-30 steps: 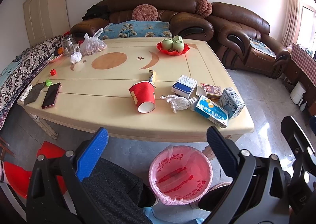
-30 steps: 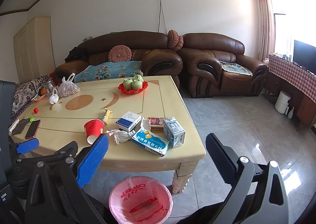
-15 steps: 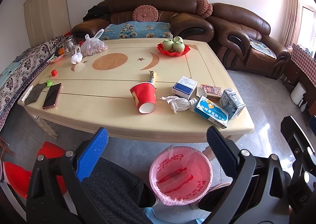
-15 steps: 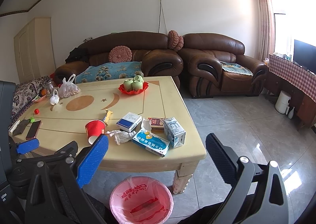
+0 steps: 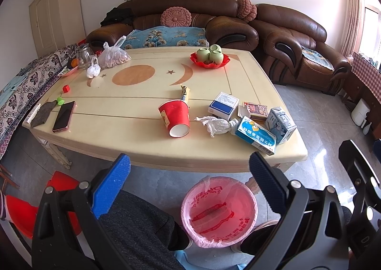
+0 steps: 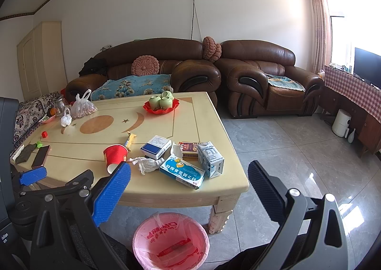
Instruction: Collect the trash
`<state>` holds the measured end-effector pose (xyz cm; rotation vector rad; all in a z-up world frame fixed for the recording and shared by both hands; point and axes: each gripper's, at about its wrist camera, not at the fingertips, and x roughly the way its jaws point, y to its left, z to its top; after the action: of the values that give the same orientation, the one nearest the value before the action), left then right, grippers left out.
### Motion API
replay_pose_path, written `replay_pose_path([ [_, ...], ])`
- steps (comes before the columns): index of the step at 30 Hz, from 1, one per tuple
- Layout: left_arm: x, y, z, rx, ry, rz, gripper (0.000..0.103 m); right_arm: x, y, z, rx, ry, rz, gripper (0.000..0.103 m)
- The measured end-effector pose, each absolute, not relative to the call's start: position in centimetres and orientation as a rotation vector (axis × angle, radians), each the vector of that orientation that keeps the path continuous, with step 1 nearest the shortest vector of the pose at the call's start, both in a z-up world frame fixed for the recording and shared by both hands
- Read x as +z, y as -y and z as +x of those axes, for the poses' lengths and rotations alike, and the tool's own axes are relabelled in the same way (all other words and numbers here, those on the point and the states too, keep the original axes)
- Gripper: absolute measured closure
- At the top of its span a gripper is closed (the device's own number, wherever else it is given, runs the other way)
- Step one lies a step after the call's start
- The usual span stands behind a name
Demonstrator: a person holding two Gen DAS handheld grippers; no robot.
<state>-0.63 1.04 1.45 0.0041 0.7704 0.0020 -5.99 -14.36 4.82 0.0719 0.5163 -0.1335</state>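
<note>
On the cream table (image 5: 123, 131) lie a tipped red paper cup (image 5: 175, 116), a crumpled white tissue (image 5: 215, 124), a blue-and-white box (image 5: 223, 105), a light-blue medicine box (image 5: 256, 134), a small milk carton (image 5: 280, 124), a red packet (image 5: 256, 109) and a yellow wrapper (image 5: 184, 92). A pink-lined trash bin (image 5: 219, 211) stands on the floor below the table's near edge. My left gripper (image 5: 189, 174) hangs open above the bin, short of the table. My right gripper (image 6: 189, 181) is open too, nothing between its fingers, with the bin (image 6: 170, 241) below it.
A phone (image 5: 63, 116), a grey cloth, small caps, plastic bags (image 5: 113, 55), a glass jar and a red dish of green cups (image 5: 210, 56) sit farther back. Brown sofas (image 5: 293, 41) stand behind. A person's dark-trousered leg (image 5: 135, 224) and a red stool (image 5: 21, 212) are by the bin.
Both views have drifted very slightly; the grippers stay open and nothing on the table has moved.
</note>
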Motion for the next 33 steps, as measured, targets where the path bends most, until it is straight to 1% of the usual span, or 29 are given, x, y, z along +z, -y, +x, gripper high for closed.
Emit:
replay_pose_path([
  [20,1.9,-1.1,0.2,-0.014,-0.792,0.018,0.005,4.9,14.8,-4.7,-0.087,-0.536,0.102,0.006],
  [33,-0.2,-1.3,3.8,-0.069,-0.87,0.024,0.005,3.0,16.9,-1.4,-0.046,-0.549,0.068,0.006],
])
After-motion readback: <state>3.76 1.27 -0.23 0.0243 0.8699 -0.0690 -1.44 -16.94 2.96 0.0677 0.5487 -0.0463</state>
